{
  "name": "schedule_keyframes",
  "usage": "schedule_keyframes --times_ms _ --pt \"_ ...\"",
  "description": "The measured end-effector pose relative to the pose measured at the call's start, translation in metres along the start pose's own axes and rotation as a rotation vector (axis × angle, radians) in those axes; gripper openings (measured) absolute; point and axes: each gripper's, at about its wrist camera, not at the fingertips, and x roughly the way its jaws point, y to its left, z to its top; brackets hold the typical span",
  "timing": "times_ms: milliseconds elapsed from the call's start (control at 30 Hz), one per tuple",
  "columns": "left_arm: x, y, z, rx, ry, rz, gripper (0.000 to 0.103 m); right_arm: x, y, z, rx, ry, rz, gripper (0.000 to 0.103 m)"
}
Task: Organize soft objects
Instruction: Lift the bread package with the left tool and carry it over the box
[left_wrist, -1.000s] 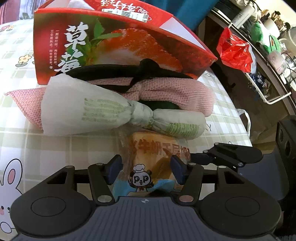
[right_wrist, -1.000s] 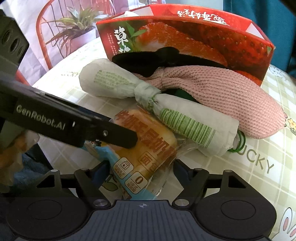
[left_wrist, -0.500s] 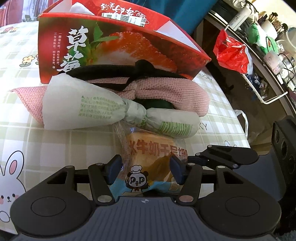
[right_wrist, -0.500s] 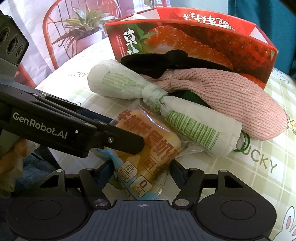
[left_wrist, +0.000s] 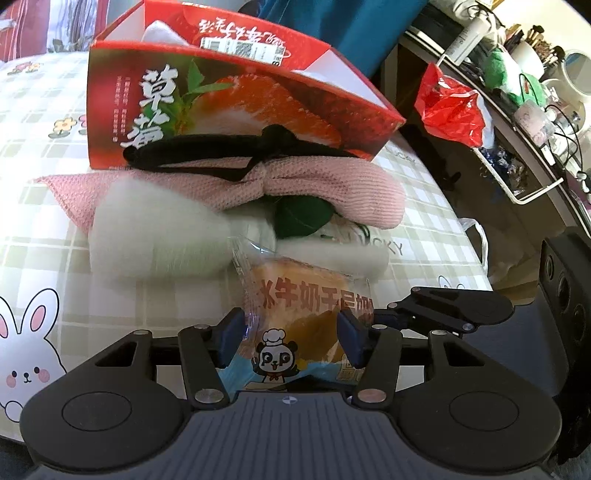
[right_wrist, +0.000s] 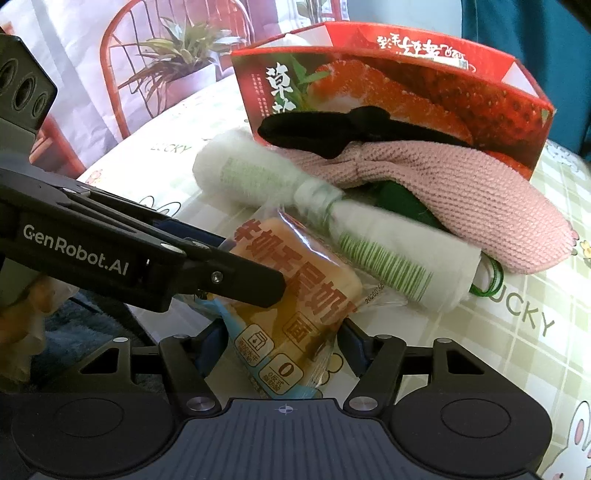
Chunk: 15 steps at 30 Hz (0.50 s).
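A packaged bread roll (left_wrist: 295, 314) in clear wrap with a cartoon panda chef is seen between the blue pads of the left gripper (left_wrist: 290, 338); the pads are pressed against the two sides of the packet, so the jaws are clamped on it. In the right wrist view the same packet (right_wrist: 295, 291) is shown from its other face, with orange lettering and small icon boxes, and the left gripper (right_wrist: 236, 280) is seen from the side reaching across it, its black arm marked GenRobot.AI. The right gripper (right_wrist: 282, 345) is spread around the packet's lower end; its jaws are apart, and whether the pads touch the wrap cannot be told.

Just behind the packet a white tied bag with green print (right_wrist: 332, 229) is laid across the table, blurred in both views. Its green barcode-like stripes and a green cord loop (right_wrist: 491, 280) at its end are shown only by the right wrist view. Behind it lie a pink knitted cloth (left_wrist: 295, 184), a dark green piece (left_wrist: 303, 218) tucked beneath it, and a black fabric band (left_wrist: 229, 155) against a red strawberry-printed box (left_wrist: 240, 99). The box's open top with something white inside is visible only from the left.

Everything is set on a green-checked tablecloth (left_wrist: 55, 258) printed with rabbits and flowers. A red plastic bag (left_wrist: 450, 107) and a cluttered shelf are seen on the left view's right side; a red chair (right_wrist: 122, 74) and a potted plant (right_wrist: 173, 55) are seen in the right view.
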Motion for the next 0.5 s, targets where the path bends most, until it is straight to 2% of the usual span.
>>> schedule_keyframes --times_ms 333,500 --pt "-0.027 0.004 0.003 -0.011 -0.069 -0.043 0.057 -0.022 0.009 0.005 -0.061 -0.065 -0.031 0.061" --pt "-0.040 0.002 0.020 -0.013 -0.084 -0.060 0.057 -0.034 0.011 0.016 -0.104 -0.097 -0.042 0.061"
